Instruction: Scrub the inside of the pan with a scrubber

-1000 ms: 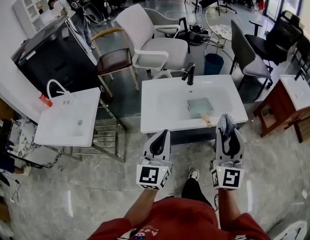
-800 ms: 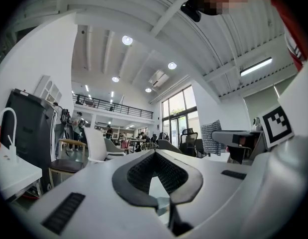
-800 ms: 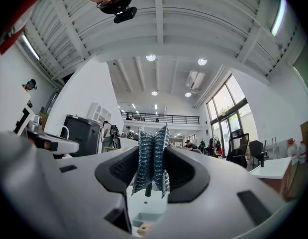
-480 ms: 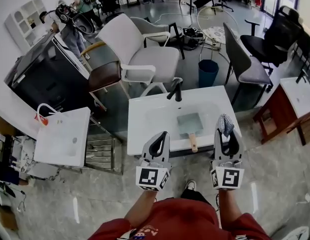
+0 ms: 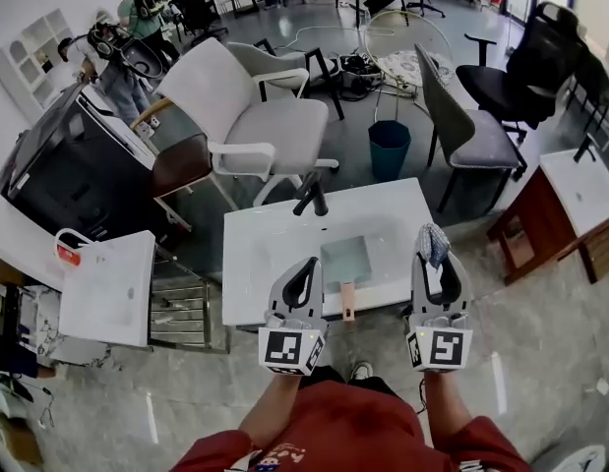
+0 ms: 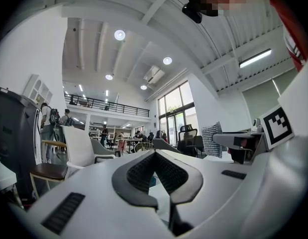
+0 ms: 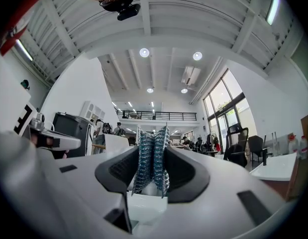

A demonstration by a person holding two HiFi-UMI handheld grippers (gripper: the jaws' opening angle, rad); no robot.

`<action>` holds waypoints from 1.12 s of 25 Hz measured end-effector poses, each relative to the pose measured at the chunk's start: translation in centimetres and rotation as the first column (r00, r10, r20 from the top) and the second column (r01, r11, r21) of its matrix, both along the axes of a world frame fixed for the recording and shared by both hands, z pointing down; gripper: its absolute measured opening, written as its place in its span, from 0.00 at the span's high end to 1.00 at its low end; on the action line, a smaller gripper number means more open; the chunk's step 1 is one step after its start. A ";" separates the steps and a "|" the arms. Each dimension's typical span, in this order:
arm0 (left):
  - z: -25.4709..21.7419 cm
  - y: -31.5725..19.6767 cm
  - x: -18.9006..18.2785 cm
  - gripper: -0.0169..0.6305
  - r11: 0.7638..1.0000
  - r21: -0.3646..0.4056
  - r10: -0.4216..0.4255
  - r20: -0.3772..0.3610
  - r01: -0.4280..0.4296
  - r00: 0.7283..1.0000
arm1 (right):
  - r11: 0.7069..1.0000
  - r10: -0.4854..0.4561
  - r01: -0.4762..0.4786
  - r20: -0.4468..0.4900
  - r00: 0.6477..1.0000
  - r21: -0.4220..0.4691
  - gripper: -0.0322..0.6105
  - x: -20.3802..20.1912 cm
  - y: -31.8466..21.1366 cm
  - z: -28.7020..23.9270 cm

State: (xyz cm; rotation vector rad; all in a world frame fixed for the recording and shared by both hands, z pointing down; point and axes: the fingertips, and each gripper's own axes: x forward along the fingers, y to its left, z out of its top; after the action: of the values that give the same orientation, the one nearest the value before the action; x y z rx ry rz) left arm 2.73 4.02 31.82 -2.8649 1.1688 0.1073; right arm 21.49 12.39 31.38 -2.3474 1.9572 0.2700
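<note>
In the head view we see the square pan (image 5: pixel 345 259) lying in the basin of the white sink (image 5: pixel 255 254). Its wooden handle (image 5: pixel 347 300) reaches toward the front edge, and the black faucet (image 5: pixel 311 197) stands behind it. The 2 grippers hang over the sink's front edge. The left gripper (image 5: pixel 306 265) is just left of the handle. The right gripper (image 5: pixel 434 254) is right of the pan, with the mesh scrubber (image 5: pixel 434 242) sticking out past its tip. Neither gripper touches the pan.

In the left gripper view we find the left gripper (image 6: pixel 154 157) with its jaws brought together at the tips and nothing between them. The scrubber (image 6: pixel 212 139) shows off to the right.

In the right gripper view we see the right gripper (image 7: pixel 153 156) with its jaws pressed on the blue-grey scrubber (image 7: pixel 153 158), which is folded upright between the pads and rises above them.
</note>
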 end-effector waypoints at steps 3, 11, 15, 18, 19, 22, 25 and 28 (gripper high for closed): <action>-0.1 -0.7 1.0 0.96 1.000 0.000 -0.002 -0.001 0.002 1.000 | 1.000 -0.004 0.004 -0.001 1.000 0.001 0.68 1.0 -0.8 -0.1; 1.3 -3.6 1.6 0.96 1.000 -0.016 0.001 0.016 -0.001 1.000 | 0.999 -0.029 0.029 0.005 1.000 -0.039 0.68 0.7 -4.0 1.9; 2.0 -6.0 1.3 0.96 0.999 -0.035 -0.014 0.018 0.015 1.000 | 0.998 -0.041 0.041 -0.004 0.999 -0.055 0.68 0.4 -6.3 2.0; 2.4 -8.3 0.5 0.96 0.999 -0.033 -0.017 0.011 0.017 1.000 | 0.997 -0.046 0.045 -0.016 0.999 -0.058 0.68 -0.2 -8.9 1.9; 2.3 -9.1 0.2 0.96 0.999 -0.028 -0.019 0.008 0.019 1.000 | 0.997 -0.048 0.047 -0.019 0.999 -0.058 0.68 -0.5 -9.9 1.9; 2.2 -11.5 -0.6 0.96 0.999 -0.021 -0.032 -0.001 0.032 0.999 | 0.997 -0.059 0.058 -0.028 0.998 -0.057 0.68 -1.2 -12.7 1.6; 2.4 -13.9 -1.3 0.96 0.999 -0.020 -0.041 -0.001 0.040 0.999 | 0.996 -0.075 0.073 -0.037 0.997 -0.060 0.68 -2.0 -15.5 1.6; 2.8 -16.3 -2.5 0.96 0.996 -0.060 -0.059 0.019 0.060 0.998 | 0.993 -0.096 0.093 -0.043 0.994 -0.068 0.68 -3.1 -18.5 1.8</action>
State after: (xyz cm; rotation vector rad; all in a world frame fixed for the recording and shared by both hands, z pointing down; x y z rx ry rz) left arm 0.23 -12.25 34.59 -2.8730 1.2749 0.0465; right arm 18.40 -6.06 33.19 -2.2988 2.1229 0.2598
